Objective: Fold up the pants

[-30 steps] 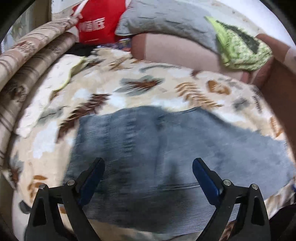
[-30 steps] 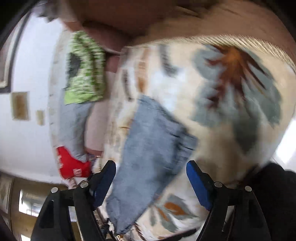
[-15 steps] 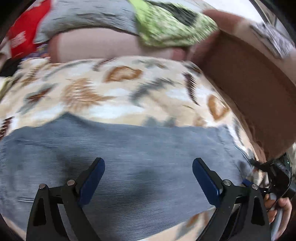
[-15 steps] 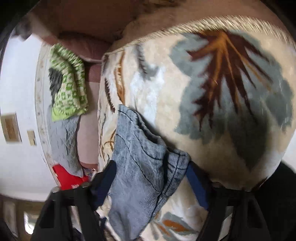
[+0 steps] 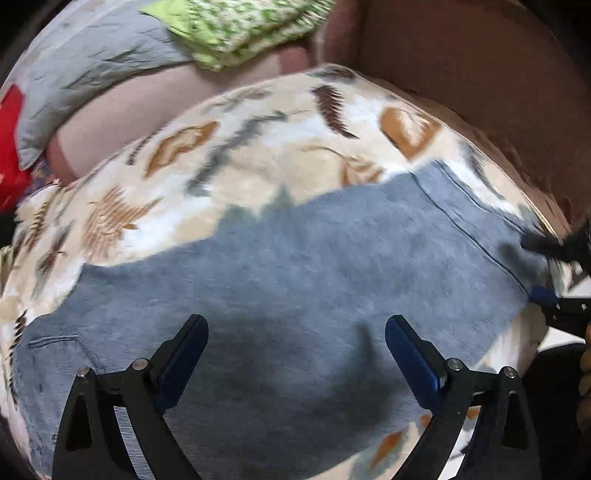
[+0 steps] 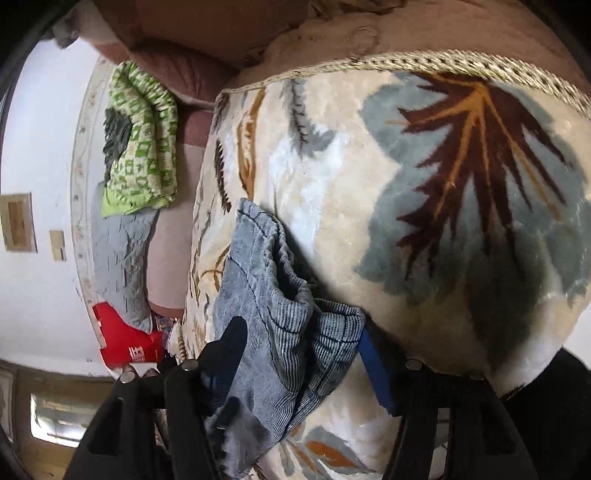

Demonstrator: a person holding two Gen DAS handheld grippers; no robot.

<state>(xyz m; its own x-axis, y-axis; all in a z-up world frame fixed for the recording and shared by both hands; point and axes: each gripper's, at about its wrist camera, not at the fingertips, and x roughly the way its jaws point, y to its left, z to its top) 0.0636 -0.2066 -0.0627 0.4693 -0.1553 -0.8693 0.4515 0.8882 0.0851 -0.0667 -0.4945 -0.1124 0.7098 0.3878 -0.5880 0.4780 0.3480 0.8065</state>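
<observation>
Grey-blue ribbed pants (image 5: 295,280) lie spread across a leaf-patterned blanket (image 5: 258,147). My left gripper (image 5: 295,350) is open and hovers just above the middle of the pants, holding nothing. In the right wrist view the bunched end of the pants (image 6: 280,306) sits between the fingers of my right gripper (image 6: 303,350), whose jaws have narrowed around the cloth; I cannot tell whether they pinch it. The right gripper also shows at the far right of the left wrist view (image 5: 554,273), at the pants' hemmed end.
A green patterned cloth (image 5: 240,29), a grey pillow (image 5: 92,66) and a red item (image 5: 9,147) lie at the back. A brown sofa back (image 5: 480,92) rises to the right. The blanket's corded edge (image 6: 406,61) lies near brown cushions (image 6: 221,29).
My left gripper swung to the right along the pants, bringing the hemmed end and the right gripper into view. My right gripper moved onto the pants' end and its jaws narrowed around the bunched cloth.
</observation>
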